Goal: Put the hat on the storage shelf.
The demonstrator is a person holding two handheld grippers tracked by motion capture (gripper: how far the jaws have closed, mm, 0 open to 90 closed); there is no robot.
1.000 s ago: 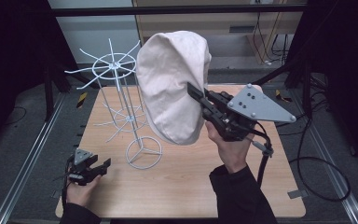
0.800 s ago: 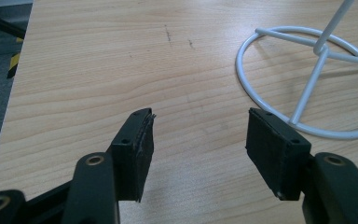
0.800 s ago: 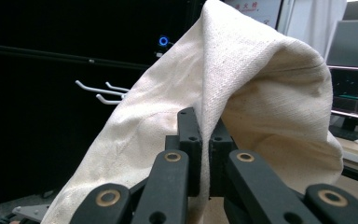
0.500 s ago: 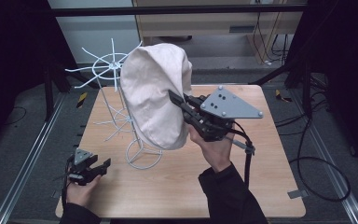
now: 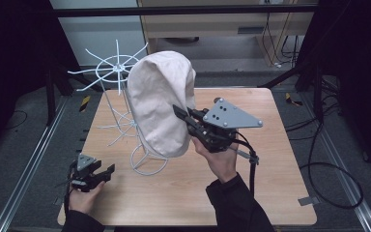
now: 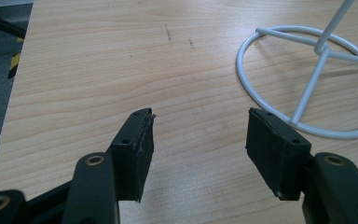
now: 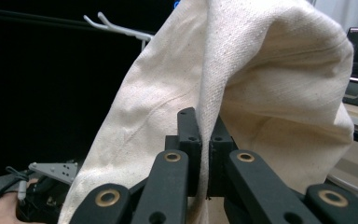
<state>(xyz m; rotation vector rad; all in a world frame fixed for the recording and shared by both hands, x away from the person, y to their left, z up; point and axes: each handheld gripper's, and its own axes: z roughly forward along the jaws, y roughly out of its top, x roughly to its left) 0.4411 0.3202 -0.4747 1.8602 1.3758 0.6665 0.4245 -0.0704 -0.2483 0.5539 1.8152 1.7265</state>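
High view shows a cream cloth hat (image 5: 160,104) held up in the air over the middle of the counter (image 5: 280,193), right in front of a white wire rack (image 5: 118,67). The right gripper (image 5: 181,113) holds it up, jaws squeezed tight on a fold of the cloth, so the hat hangs down loose like a bag. Right gripper view shows the cloth pinched between the two black jaws. I think the hat is held high so it can go on one of the rack's arms. The left gripper (image 6: 198,140) rests low near the rack's round base ring (image 6: 307,84), jaws wide apart and holding nothing, maybe waiting to help.
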